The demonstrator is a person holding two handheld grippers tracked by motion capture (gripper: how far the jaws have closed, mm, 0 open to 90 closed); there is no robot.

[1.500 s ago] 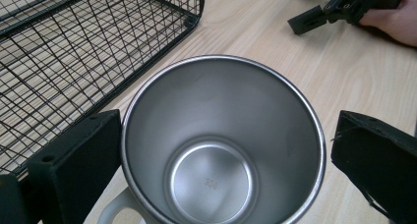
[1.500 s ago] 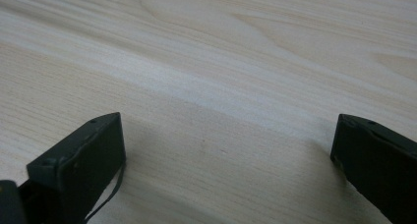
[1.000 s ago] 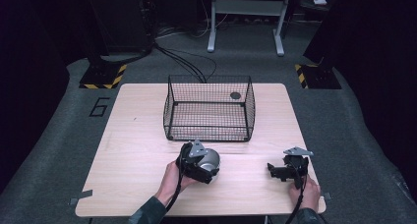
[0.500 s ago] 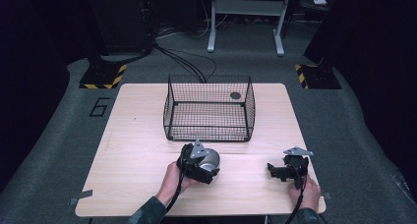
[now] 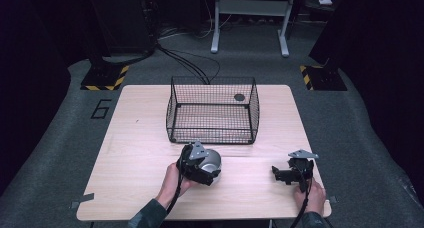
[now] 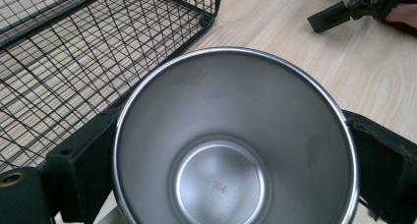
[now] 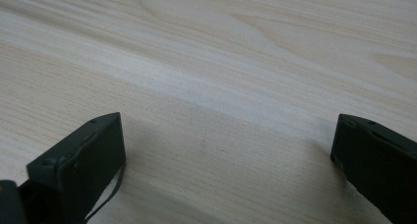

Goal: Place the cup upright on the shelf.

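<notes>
Left gripper [image 5: 200,164], jaws clamped on either side of a round, shiny stainless-steel cup [image 6: 235,141], its open mouth facing the gripper's camera. Just beyond the cup stands a black wire-mesh basket [image 5: 212,111]. Right gripper [image 5: 286,174], jaws spread apart over the pale wooden table [image 7: 236,76], holding nothing.

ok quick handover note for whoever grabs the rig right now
Left tool: shut on the steel cup, jaws on either side of its wall, at the table's near edge just in front of the wire basket.
Right tool: open, holding nothing, low over bare table at the near right.
Done: cup grasped.
Left: cup is not yet in the basket; that looks like the likely next move.
</notes>
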